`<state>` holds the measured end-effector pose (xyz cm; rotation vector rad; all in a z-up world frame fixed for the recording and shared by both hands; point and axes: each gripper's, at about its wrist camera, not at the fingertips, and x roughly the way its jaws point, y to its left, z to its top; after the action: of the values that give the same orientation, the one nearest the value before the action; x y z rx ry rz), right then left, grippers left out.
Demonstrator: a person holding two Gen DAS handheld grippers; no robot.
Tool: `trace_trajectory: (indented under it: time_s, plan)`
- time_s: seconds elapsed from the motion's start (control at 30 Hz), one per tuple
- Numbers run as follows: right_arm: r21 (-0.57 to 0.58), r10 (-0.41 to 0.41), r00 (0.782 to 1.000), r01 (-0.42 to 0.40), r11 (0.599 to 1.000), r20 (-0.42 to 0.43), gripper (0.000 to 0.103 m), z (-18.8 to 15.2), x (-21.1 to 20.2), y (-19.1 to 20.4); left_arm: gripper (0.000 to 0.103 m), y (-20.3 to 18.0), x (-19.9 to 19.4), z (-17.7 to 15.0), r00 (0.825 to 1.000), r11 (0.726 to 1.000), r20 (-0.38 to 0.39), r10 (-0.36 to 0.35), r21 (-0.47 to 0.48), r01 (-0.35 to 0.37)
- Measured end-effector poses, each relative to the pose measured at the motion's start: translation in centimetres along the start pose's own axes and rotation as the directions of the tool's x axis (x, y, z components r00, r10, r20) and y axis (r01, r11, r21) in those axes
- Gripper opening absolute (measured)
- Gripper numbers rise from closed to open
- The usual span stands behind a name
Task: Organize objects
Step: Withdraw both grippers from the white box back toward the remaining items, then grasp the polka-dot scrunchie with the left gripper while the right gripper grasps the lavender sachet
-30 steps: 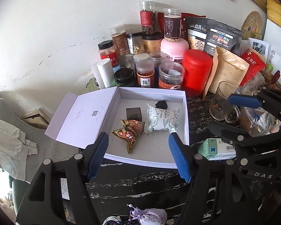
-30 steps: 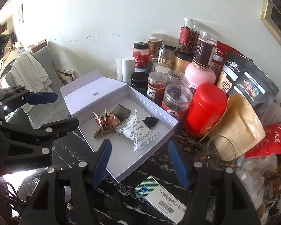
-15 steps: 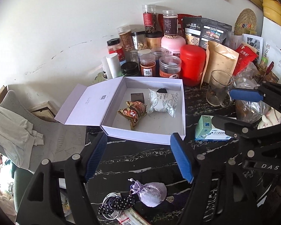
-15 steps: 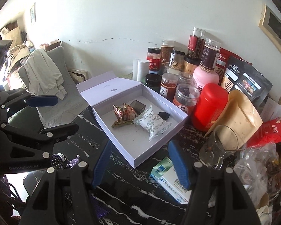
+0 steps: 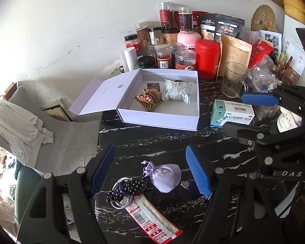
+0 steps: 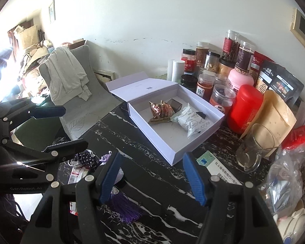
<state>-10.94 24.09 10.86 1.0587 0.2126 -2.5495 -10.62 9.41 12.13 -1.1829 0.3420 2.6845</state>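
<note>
The left tool (image 5: 150,172) hangs wide apart and empty above the black marble-patterned table (image 5: 172,142), with the small lilac drawstring pouch (image 5: 165,178) lying right between its blue pads, and beside that a black polka-dot fabric tie (image 5: 130,187) on a coiled white cable and a red-and-white flat sachet (image 5: 152,219) nearer the camera. Ahead of it sits the open white cardboard box (image 5: 158,120), holding a brown foil snack pack (image 5: 148,99), a white leaf-printed packet (image 5: 178,92) and a small dark cube. The right tool (image 6: 151,177) is likewise spread wide and carrying nothing; ahead of it and to its right is a green-and-white medicine carton (image 5: 231,112). This looks like the reach for the next loose item: I'd judge the left tool needs to drop onto the pouch, close gently on its soft body, then carry it forward into the box
</note>
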Motion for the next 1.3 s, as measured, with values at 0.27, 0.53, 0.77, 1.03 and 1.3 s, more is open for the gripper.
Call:
trace_trajectory:
  time_s: [0.27, 0.53, 0.77, 1.03, 1.3]
  plan:
    - [-0.015, 0.034, 0.999, -0.034, 0.999, -0.033, 0.064, -2.8, 0.6, 1.7, 0.072, -0.1, 0.1, -3.8, 0.999, 1.0, -0.035, -0.013, -0.025, 0.012]
    - [-0.026, 0.068, 0.995, -0.07, 0.997, -0.074, 0.064, -5.2, 2.0, 2.9, 0.072, -0.1, 1.0, -7.2, 0.998, 0.999, -0.069, -0.012, -0.05, 0.008]
    - [-0.057, 0.116, 0.986, -0.123, 0.991, -0.119, 0.064, -7.6, 3.8, 4.7, 0.072, 0.3, 2.0, -10.3, 0.995, 0.997, -0.1, -0.017, -0.072, 0.01]
    - [-0.076, 0.142, 0.976, -0.156, 0.985, -0.168, 0.064, -10.0, 6.3, 6.2, 0.072, 0.7, 3.6, -13.8, 0.99, 0.995, -0.138, -0.016, -0.103, 0.002]
    - [-0.061, 0.176, 0.963, -0.192, 0.979, -0.204, 0.064, -11.1, 8.1, 6.5, 0.072, 2.4, 5.4, -16.5, 0.983, 0.98, -0.174, -0.051, -0.197, 0.016]
